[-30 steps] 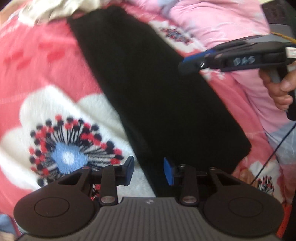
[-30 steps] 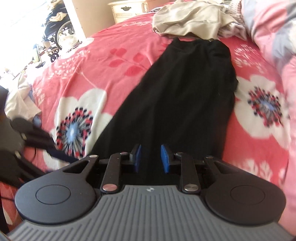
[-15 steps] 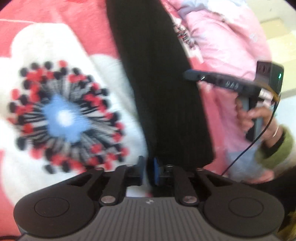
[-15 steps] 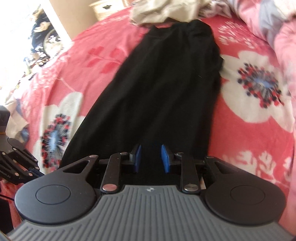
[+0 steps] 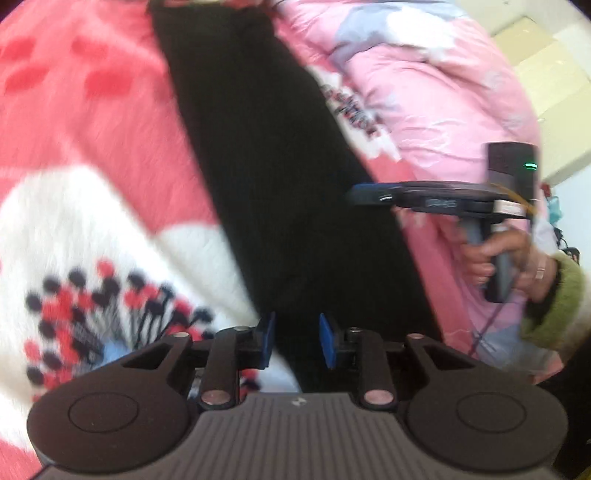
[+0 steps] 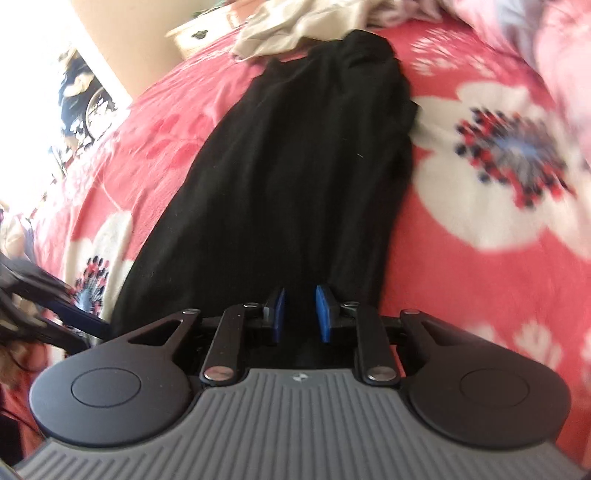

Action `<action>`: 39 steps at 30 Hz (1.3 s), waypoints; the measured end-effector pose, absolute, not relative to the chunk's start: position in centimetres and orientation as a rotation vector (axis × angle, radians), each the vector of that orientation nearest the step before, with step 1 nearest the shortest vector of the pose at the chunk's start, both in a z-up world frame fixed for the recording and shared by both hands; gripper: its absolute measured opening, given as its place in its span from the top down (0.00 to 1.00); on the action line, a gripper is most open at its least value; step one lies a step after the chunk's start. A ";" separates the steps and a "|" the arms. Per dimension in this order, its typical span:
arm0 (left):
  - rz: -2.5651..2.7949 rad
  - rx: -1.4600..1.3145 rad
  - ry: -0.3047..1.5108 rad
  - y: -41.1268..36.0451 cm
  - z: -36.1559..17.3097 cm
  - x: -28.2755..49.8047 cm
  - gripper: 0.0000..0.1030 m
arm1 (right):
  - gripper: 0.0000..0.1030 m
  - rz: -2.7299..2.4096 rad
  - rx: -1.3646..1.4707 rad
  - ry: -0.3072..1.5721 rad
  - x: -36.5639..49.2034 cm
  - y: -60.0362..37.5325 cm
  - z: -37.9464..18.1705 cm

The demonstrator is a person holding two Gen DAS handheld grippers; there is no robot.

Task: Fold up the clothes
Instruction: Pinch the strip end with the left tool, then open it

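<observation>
A long black garment (image 5: 280, 177) lies flat on the red floral bedspread (image 5: 92, 122), also seen in the right wrist view (image 6: 295, 177). My left gripper (image 5: 295, 345) is open, its blue pads astride the garment's near left corner. My right gripper (image 6: 300, 314) is open, its pads over the near hem towards the right edge. The right gripper also shows in the left wrist view (image 5: 360, 195), held by a hand beside the garment's right edge. The left gripper shows in the right wrist view (image 6: 77, 317) at the near left corner.
A beige and striped pile of clothes (image 6: 295, 29) lies beyond the garment's far end. A pink quilt (image 5: 436, 92) is bunched along the right. A white bedside cabinet (image 6: 199, 33) stands past the bed's far left edge.
My left gripper was shut at the garment's near edge half a second ago and has opened again. Both cameras shifted; the right gripper stayed open over the near hem.
</observation>
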State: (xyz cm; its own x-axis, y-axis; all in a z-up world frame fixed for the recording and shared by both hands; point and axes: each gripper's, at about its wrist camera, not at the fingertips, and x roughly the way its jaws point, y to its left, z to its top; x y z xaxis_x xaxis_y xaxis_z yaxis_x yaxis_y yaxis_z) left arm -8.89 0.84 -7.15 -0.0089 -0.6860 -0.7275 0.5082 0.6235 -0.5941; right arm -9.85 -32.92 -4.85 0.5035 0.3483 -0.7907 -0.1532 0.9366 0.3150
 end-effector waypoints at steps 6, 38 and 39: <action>-0.903 -0.229 1.184 1.5 -5.2 -5.7 0.67 | 0.84 0.277 0.279 0.972 -9.0 -34.8 -2.7; -0.920 -0.247 1.398 0.9 -8.1 -12.5 0.62 | 0.52 0.190 0.576 1.081 -17.0 -37.0 -5.0; -0.924 -0.242 1.402 0.8 -8.3 -13.0 0.62 | 0.52 0.193 0.591 1.106 -17.2 -36.7 -5.6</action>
